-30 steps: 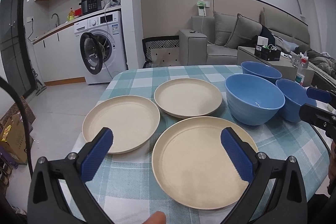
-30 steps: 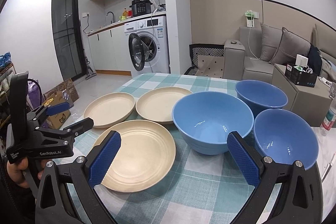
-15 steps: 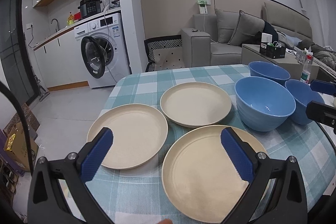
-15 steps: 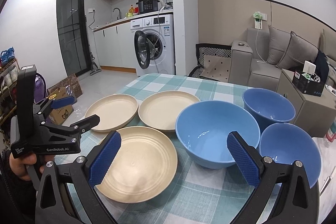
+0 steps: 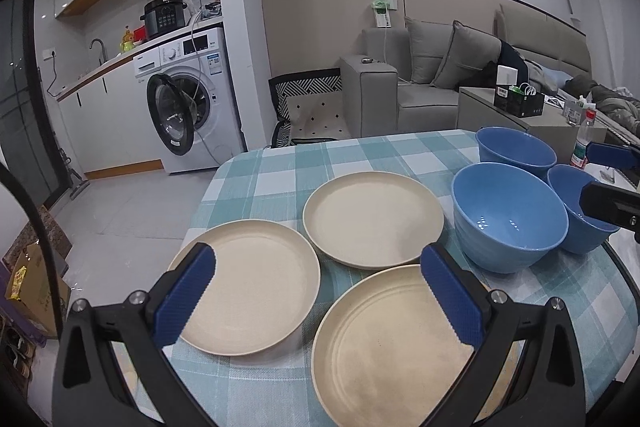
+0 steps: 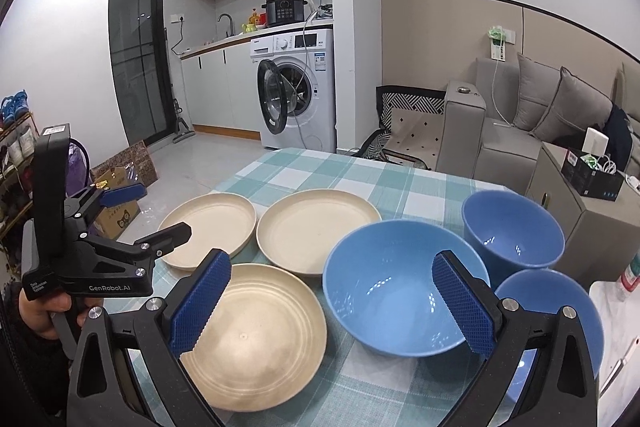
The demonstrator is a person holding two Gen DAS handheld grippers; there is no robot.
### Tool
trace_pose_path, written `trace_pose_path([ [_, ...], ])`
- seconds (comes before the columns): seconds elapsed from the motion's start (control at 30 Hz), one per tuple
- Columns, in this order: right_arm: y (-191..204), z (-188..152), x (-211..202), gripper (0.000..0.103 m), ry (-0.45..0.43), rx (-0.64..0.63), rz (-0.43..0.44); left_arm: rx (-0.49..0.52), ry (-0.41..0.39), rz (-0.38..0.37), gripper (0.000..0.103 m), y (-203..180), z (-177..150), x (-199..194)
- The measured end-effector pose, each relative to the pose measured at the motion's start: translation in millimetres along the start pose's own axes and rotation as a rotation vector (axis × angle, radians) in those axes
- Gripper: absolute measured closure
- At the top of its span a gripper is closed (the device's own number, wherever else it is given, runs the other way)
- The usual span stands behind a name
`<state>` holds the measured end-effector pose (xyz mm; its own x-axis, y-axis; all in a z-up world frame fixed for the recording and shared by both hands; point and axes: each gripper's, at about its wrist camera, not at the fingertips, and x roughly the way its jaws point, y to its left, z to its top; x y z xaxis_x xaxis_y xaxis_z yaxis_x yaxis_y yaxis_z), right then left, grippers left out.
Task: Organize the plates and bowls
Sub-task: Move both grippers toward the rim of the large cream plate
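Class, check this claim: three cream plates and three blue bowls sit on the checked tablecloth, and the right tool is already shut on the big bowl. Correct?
Not quite. The right tool is open and holds nothing, as the right wrist view shows. The rest stands.

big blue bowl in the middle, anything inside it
Nothing visible inside the big blue bowl: bare glossy blue with light glints. The right gripper, open, has one fingertip covering part of its near right wall, so that patch is unseen.
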<state>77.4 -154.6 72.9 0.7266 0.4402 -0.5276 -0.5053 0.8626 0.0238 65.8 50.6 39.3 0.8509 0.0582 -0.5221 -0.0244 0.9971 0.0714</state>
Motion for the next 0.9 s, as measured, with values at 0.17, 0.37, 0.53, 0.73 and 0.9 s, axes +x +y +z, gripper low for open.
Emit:
trace_pose_path([
  [0.17,-1,11,8,0.0,0.009,-0.009,0.008,-0.015,0.003,-0.013,0.0,4,11,7],
  [0.37,-8,23,14,0.0,0.009,-0.002,0.007,-0.021,0.003,-0.025,0.0,6,23,14],
  [0.53,-22,34,16,0.0,0.001,0.014,-0.024,-0.022,0.01,-0.032,0.0,6,29,19],
  [0.73,-40,47,17,0.0,-0.002,0.019,-0.052,-0.03,0.003,-0.043,0.0,9,39,22],
  [0.9,-55,58,27,0.0,0.02,0.027,-0.054,-0.046,0.011,-0.033,0.0,18,46,30],
])
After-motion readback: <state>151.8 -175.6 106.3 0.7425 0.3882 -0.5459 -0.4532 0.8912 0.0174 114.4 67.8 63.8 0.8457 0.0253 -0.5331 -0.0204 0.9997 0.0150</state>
